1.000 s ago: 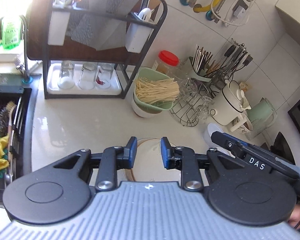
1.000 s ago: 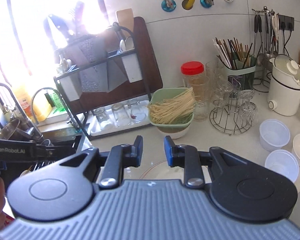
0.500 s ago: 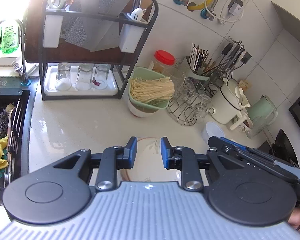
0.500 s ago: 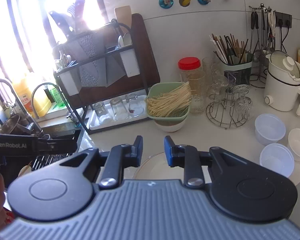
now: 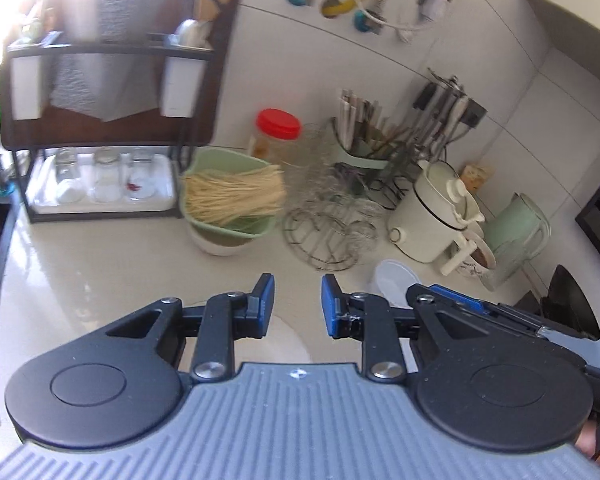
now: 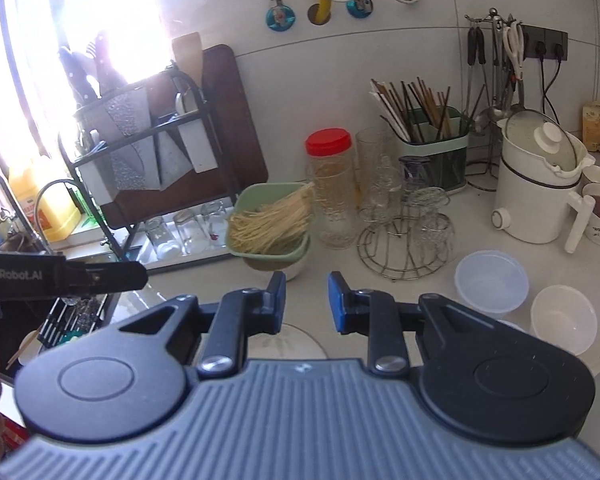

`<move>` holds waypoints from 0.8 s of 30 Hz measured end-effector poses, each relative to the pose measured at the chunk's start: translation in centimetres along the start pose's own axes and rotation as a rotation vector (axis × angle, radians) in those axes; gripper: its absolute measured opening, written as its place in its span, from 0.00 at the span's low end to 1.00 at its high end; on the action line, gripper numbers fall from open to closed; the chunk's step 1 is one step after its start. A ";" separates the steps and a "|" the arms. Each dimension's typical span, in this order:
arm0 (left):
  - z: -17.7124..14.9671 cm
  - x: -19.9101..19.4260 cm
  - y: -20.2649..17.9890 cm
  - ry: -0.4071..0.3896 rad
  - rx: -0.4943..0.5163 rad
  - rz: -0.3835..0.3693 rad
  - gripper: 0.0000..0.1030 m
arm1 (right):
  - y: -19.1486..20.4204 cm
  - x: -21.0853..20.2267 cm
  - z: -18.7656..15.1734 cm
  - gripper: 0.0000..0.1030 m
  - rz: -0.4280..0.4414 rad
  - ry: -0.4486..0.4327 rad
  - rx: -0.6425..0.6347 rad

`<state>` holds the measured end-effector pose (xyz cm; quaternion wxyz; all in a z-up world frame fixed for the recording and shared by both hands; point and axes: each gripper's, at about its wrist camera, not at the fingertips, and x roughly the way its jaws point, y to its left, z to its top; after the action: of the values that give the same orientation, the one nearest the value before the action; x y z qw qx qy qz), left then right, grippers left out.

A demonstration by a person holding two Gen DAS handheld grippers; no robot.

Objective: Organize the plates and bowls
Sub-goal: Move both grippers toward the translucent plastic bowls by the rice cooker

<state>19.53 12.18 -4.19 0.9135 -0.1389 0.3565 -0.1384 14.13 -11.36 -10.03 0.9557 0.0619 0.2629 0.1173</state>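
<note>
A pale kitchen surface (image 5: 100, 264) is seen from two handheld grippers. The left gripper (image 5: 297, 304) hovers above it, its blue-padded fingers (image 5: 265, 300) parted by a modest gap with nothing between them. Just below and behind them, a white plate (image 5: 288, 340) lies flat on the surface, mostly hidden by the gripper body.

The right gripper (image 6: 307, 300) is likewise slightly parted and empty, its fingers (image 6: 338, 300) above the same plate (image 6: 284, 340), whose faint leaf pattern shows. To its right, near the surface's edge, sit a clear plastic bowl (image 6: 491, 282) and a white bowl (image 6: 563, 318), close together.

Farther back, a green basket of dry noodles (image 6: 270, 222) rests on a white bowl. Beside it stand a red-lidded jar (image 6: 329, 184), a wire rack of upturned glasses (image 6: 404, 236), a green chopstick holder (image 6: 432, 152) and a white electric pot (image 6: 536, 184). A black dish rack (image 5: 100, 112) holds three glasses, at the left by the sink.
</note>
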 end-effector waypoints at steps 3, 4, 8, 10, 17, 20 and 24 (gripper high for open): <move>-0.3 1.0 -2.1 0.011 0.012 -0.005 0.28 | -1.5 -0.2 0.0 0.27 -0.005 0.008 -0.005; -0.3 1.4 -2.8 0.014 0.015 -0.005 0.28 | -2.0 -0.3 0.1 0.27 -0.009 0.008 -0.005; -0.6 2.6 -5.2 0.025 0.034 -0.011 0.28 | -3.9 -1.1 0.3 0.27 -0.016 0.000 -0.008; -0.7 3.2 -6.2 0.039 0.041 -0.013 0.28 | -4.9 -1.4 0.2 0.27 -0.024 0.001 0.008; -2.4 7.3 -9.0 0.113 0.100 0.025 0.28 | -8.5 -1.9 -0.9 0.27 -0.076 0.010 0.032; -2.9 9.1 -10.1 0.127 0.134 0.040 0.28 | -10.2 -1.7 -1.6 0.27 -0.094 0.017 0.023; -3.4 11.6 -11.2 0.162 0.122 -0.013 0.31 | -12.8 -1.3 -2.3 0.27 -0.119 0.028 0.016</move>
<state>23.70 -2.77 -9.77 0.8876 -0.0735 0.4191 -0.1765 14.28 -23.88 -13.65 0.9566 0.0520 0.2806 0.0591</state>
